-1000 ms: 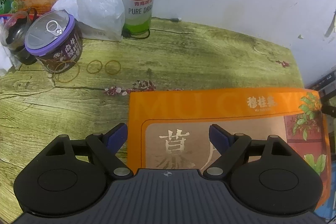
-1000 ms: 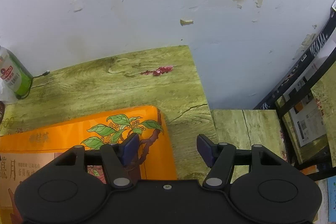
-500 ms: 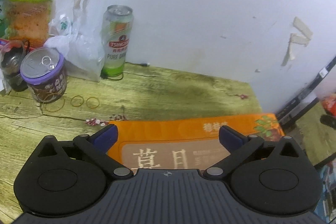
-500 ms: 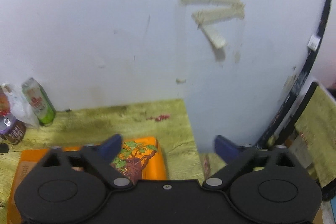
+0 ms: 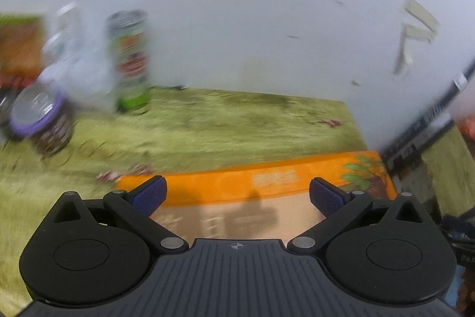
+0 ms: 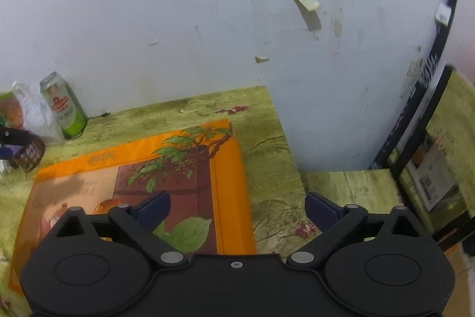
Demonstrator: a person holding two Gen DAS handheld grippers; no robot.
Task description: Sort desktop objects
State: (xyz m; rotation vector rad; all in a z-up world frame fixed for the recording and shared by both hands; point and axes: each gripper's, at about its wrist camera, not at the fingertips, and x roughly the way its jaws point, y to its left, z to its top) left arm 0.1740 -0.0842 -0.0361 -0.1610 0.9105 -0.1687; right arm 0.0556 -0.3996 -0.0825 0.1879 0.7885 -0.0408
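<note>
White scuffed wall [image 6: 148, 20] behind your green wood-grain counter [image 6: 267, 144]. Orange gift box [image 6: 184, 168] lies flat at its right end. Green beer can [image 6: 63, 106] upright at far left against wall, purple-lidded tin [image 5: 40, 118] near it. Your left tool [image 5: 237, 195]: jaws apart, empty, above box. Right tool [image 6: 237, 208]: jaws just closing slightly, apart, empty, over box's right edge.

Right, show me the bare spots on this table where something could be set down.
Bare wood runs between the orange box and the back wall, from the green can to the table's right edge. A strip also lies right of the box. The far left corner is crowded: can, plastic bag, purple-lidded tin.
</note>
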